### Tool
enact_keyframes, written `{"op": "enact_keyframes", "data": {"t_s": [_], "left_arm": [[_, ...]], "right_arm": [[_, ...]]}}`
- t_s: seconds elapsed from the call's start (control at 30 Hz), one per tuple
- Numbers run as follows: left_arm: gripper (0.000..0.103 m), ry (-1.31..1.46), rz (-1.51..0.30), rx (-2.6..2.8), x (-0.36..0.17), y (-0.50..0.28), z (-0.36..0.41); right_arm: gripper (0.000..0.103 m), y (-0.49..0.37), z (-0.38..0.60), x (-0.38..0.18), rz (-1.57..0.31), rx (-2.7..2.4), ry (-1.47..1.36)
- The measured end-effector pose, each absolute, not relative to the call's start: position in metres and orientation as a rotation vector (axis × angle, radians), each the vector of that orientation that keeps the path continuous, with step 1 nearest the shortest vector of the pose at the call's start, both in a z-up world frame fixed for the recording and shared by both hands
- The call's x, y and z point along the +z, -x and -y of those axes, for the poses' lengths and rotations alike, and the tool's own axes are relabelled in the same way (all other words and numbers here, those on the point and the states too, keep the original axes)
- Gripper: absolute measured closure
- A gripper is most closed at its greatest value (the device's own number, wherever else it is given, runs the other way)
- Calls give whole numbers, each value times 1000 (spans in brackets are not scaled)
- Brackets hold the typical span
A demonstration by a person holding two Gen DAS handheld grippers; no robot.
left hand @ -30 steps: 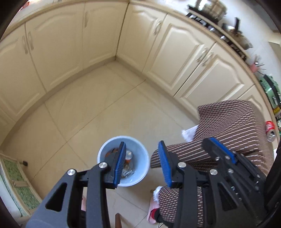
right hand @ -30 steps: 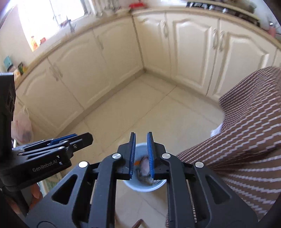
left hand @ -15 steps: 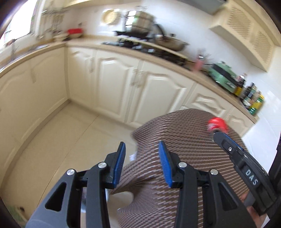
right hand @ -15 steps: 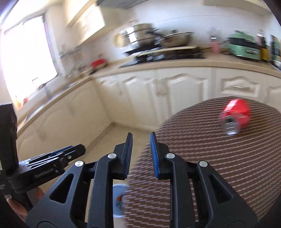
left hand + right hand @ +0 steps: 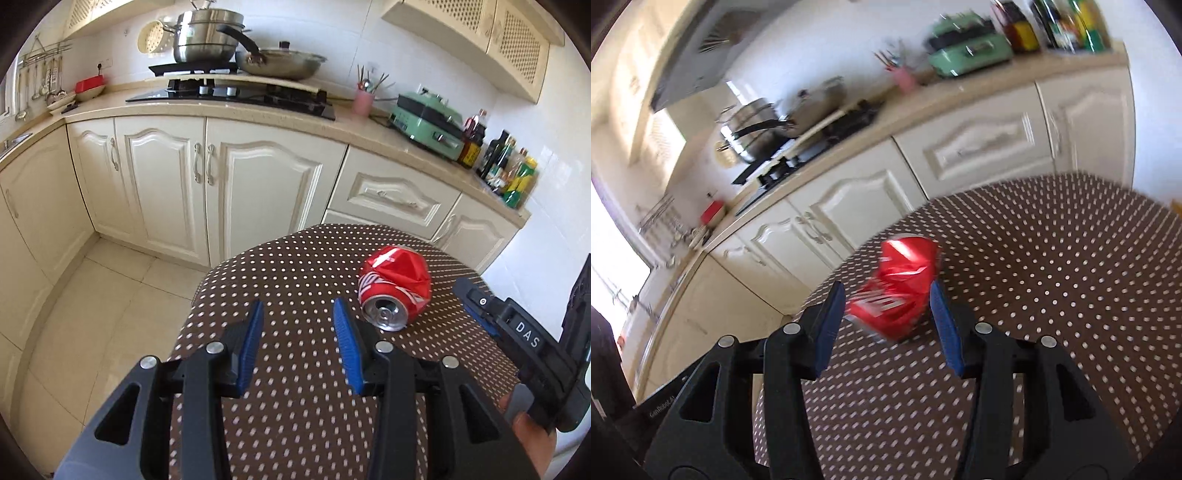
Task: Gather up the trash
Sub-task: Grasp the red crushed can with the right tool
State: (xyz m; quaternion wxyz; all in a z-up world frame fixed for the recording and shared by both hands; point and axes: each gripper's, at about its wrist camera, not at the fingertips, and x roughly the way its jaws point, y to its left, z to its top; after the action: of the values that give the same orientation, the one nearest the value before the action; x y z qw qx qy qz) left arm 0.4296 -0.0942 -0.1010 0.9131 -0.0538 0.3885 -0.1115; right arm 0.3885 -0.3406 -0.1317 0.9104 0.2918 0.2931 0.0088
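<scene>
Both views swung up from the floor bin to the dotted desk [image 5: 295, 280]. Right claw [image 5: 888, 308], nearly pressed together a second ago, had just been opening and now stood spread around the crushed red can [image 5: 905, 284], not pinching yet; next pickup looked imminent. Left claw [image 5: 299, 332] stayed spread, empty, just beside the can. Can lay dented on its side on the desk, open top toward the left camera.

Crushed can [image 5: 394, 291]: red, white lettering, silver top. Tablecloth [image 5: 295, 406]: brown with white polka dots. Gripper pads [image 5: 251, 347]: blue, on black frames. Cabinets [image 5: 166, 177], far: cream. Floor tiles [image 5: 92, 314], left: pale beige. Cooker [image 5: 428, 118], far right: mint green. Utensil cup [image 5: 362, 102]: pink. Bowl [image 5: 89, 85], far left: red.
</scene>
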Motion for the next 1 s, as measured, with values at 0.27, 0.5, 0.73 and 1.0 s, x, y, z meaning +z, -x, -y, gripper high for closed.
{"op": "enact_keyframes", "data": {"t_s": [0.27,0.5,0.73,1.0], "left_arm": [[64,129,-852,-215,-126,-455,95],[64,164,-864,-217,-130,-454,78],[64,199,-844,-192,-125,-426,33],[64,300,-838,-83,-134,-379,-67]], "right_arm": [[55,-434,373,-187,-700,99,-878],[80,-444,363,-196,-708,189,-897],[85,-422,309,-158,-664,170,-634],[85,-369,196,-118,-575,293,-410]]}}
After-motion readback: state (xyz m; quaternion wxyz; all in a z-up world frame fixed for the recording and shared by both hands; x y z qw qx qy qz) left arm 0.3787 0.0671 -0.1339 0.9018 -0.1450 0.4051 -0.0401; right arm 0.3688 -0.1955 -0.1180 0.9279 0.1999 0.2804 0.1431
